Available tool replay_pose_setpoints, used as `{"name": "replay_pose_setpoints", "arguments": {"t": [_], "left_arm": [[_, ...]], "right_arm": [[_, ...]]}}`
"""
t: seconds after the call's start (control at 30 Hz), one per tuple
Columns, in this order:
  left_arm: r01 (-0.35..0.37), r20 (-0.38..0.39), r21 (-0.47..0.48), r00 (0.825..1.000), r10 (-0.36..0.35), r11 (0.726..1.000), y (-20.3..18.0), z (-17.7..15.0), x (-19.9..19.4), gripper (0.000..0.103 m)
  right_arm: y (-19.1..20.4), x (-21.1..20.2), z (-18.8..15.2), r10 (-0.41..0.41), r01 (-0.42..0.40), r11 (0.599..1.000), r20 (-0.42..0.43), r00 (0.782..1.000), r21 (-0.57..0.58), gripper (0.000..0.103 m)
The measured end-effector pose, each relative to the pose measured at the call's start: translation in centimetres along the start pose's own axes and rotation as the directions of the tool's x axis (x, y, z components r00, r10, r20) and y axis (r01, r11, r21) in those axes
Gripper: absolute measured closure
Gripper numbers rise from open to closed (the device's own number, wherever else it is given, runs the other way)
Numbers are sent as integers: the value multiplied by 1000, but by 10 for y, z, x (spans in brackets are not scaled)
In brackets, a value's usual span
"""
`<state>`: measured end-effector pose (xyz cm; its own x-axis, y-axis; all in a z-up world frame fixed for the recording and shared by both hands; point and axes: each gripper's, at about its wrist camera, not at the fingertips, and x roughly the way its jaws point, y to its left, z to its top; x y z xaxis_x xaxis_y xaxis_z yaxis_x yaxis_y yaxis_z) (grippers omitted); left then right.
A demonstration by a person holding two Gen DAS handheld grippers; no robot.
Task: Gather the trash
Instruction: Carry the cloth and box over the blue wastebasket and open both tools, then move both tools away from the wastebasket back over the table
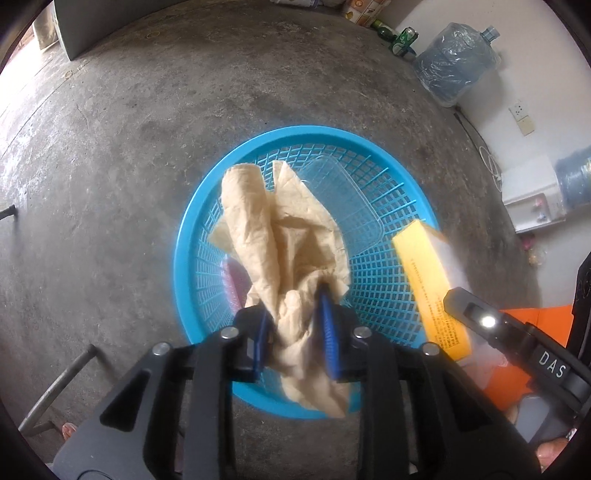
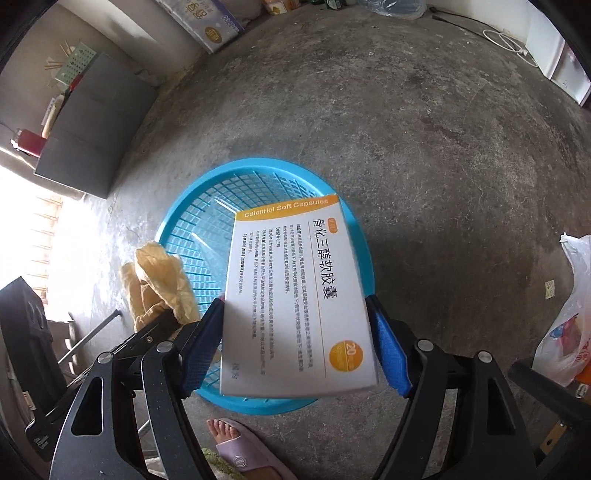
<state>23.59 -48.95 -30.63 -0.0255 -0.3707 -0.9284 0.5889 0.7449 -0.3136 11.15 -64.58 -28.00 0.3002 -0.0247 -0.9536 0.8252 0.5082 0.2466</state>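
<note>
Plastic mesh basket (image 1: 373,295), crumpled paper (image 1: 280,240), rough concrete floor (image 1: 147,147)

It looked like a plain storage or utility room of a home: a bare, stained concrete floor (image 1: 184,129), white walls, large water jugs (image 1: 458,62) wrapped in plastic against the wall, green cans (image 1: 404,38) beside them, a wall socket (image 1: 519,110), a pack of tissue paper (image 2: 207,22), and a person's foot in a house slipper (image 2: 240,446) near a blue plastic basket (image 2: 173,229)

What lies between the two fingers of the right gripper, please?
A white and orange medicine box fills the gap between the right gripper's fingers, above the blue basket, in the right wrist view.
</note>
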Motion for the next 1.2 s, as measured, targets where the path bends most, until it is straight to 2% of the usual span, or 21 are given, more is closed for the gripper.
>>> {"name": "replay_pose_setpoints", "arguments": {"t": [0.07,0.1,0.23,0.4,0.6,0.8,0.9,1.0,1.1,1.2], "left_arm": [[2,19,2,1000,-2,1000,2,-2,-2,56],[20,33,3,999,-21,1000,3,-3,-4,54],[78,77,13,994,-79,997,2,1,-16,47],[119,134,4,984,-119,993,-4,1,-46,43],[152,216,40,964,-158,987,-16,-13,-111,39],[224,204,112,949,-243,968,-25,-57,-199,33],[192,237,177,944,-231,965,-22,-93,-248,28],[164,262,194,941,-212,967,-8,-128,-291,24],[124,300,166,939,-170,978,12,-162,-326,23],[42,361,116,929,-82,992,34,-196,-359,22]], "right_arm": [[-1,3,-1,-19,19,1000,14,1000,-9,27],[-1,3,-2,-22,23,1000,21,1000,-15,27],[-5,-2,-7,-39,40,999,53,998,-13,26],[-13,-24,-13,-21,21,1000,106,994,0,26],[-26,-68,-28,27,-30,999,165,986,12,26],[-33,-124,-53,111,-109,994,221,969,-21,26],[-31,-149,-67,162,-153,987,229,960,-55,21],[-22,-174,-81,204,-183,977,245,948,-105,19],[-6,-199,-97,253,-211,961,259,932,-179,17],[16,-221,-114,309,-240,934,261,915,-264,16]]}}
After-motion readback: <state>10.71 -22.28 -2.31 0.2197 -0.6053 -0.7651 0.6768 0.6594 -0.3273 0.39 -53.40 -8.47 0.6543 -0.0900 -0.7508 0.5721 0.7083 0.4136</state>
